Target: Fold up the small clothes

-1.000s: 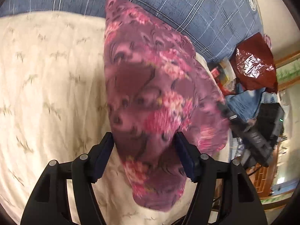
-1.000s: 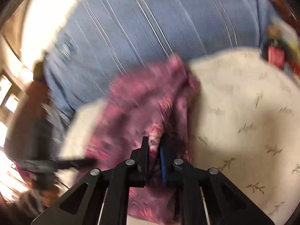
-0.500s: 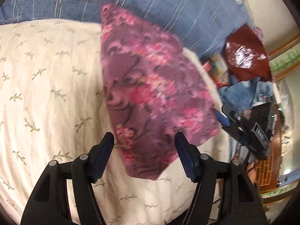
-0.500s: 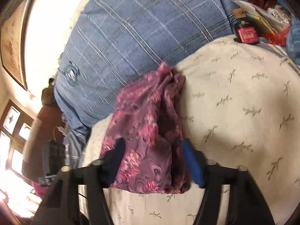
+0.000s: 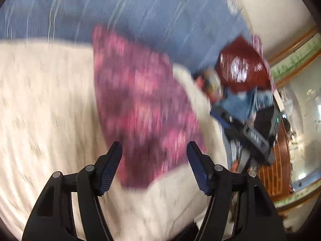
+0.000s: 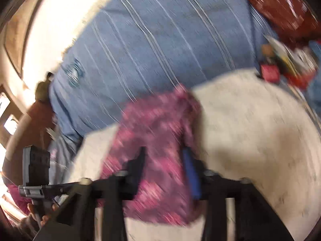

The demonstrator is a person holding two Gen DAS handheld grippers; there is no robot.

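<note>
Fold laid: garment (image 5: 144, 108) flat on the bed (image 5: 44, 104), left gripper (image 5: 154, 156) spread empty, right gripper (image 6: 163, 160) closing on nothing; next, regrip an edge.

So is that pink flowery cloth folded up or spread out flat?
Folded, it seems: the pink floral cloth lies as a compact, narrow bundle on the cream bedcover. Blur hides the creases.

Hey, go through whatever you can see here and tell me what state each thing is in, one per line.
Purple floral garment: lying folded on the cream sheet, held by nothing.
Left hand-held gripper: open, nothing between the pads.
Right hand-held gripper: jaws apart and closing, above the garment, pads not pressing it.
Cream sheet: spread flat under the garment.
Blue checked cover: lying behind the sheet.
Red bag: crumpled, beside the bed.
</note>
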